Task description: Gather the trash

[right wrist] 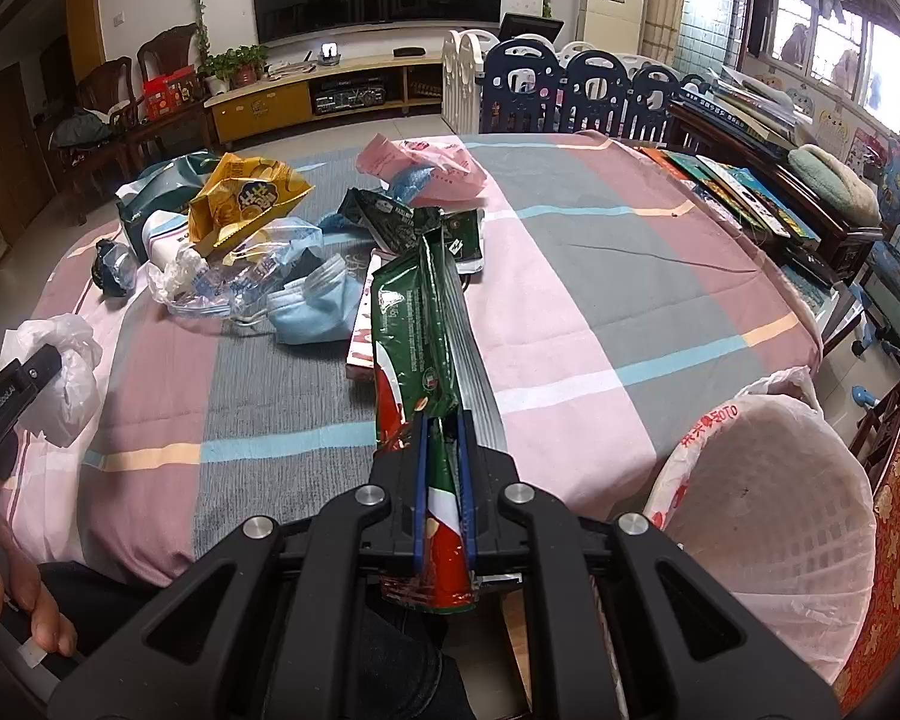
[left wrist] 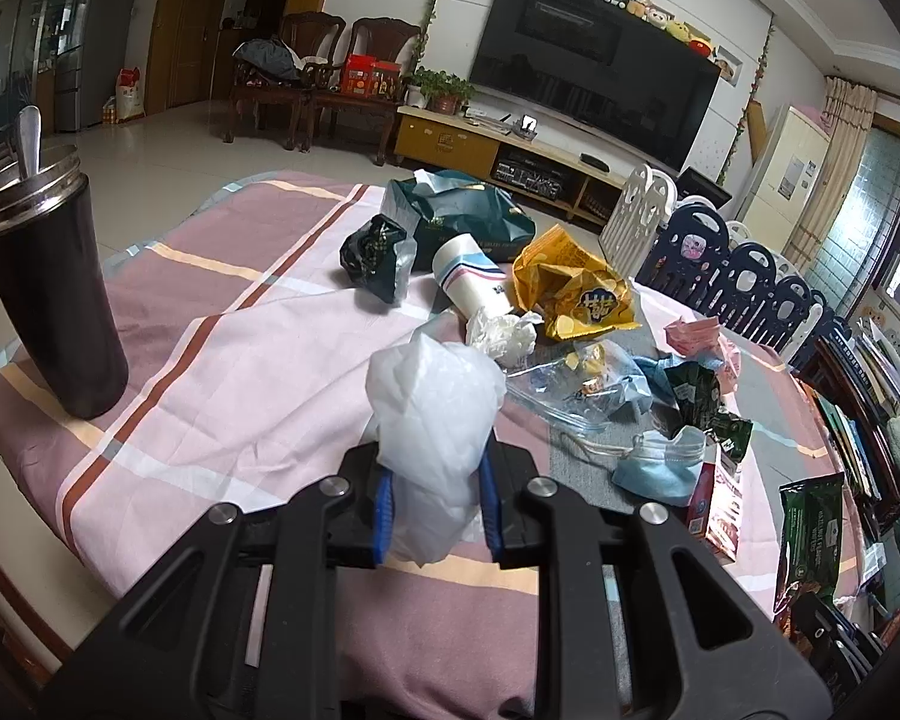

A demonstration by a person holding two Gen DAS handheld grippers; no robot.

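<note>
Left tongs clenched on a crumpled, translucent white plastic bag, held above the checked cloth of the counter. Right tongs clenched on a long green snack wrapper: creased foil, red at the gripped end, silver inner edge showing. Landmark: yellow chip bag. Both held items sit nearer the camera than it. Lined bin stands at the counter's near right edge.

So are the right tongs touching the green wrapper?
Touching. Right wrist view: the right tongs are shut on the green wrapper, blue pads pressing both sides.
</note>
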